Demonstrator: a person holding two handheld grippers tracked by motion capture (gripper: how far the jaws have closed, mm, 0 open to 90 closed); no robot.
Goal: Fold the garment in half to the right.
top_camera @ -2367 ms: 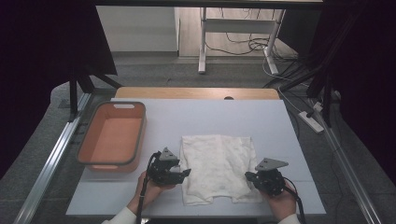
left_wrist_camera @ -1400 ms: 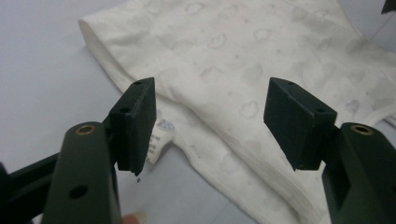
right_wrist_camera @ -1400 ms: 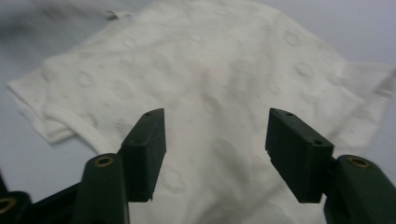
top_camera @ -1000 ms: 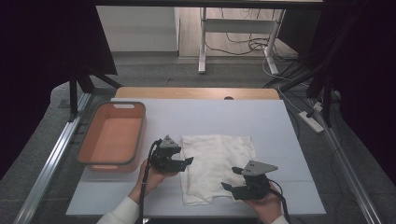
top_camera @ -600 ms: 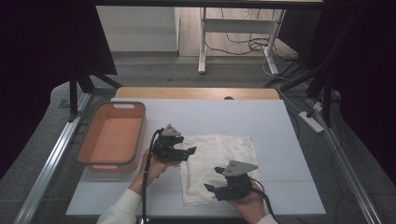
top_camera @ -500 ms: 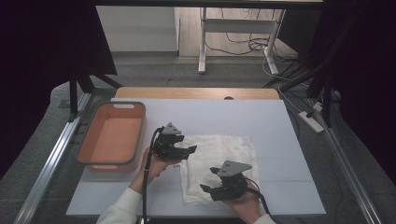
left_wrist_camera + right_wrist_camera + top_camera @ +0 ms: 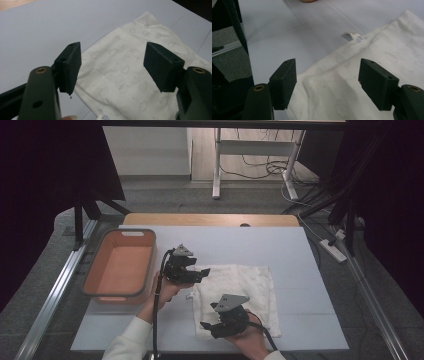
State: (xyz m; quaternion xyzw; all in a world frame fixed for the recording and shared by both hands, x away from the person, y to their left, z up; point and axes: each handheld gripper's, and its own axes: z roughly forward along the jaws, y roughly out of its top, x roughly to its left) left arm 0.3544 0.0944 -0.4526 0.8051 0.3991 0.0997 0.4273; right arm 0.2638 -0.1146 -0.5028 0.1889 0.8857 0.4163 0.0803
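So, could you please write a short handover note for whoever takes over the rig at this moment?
Left tongs: open, empty, over the upper left corner of the white cloth.
Right tongs: open, empty, over the cloth's lower left corner.
The cloth lies mostly flat on the white table, its tag on the left edge. The orange bin stands left of it, empty.
Done: nothing gripped yet.
Left: probably grip both left corners, then handle the cloth.
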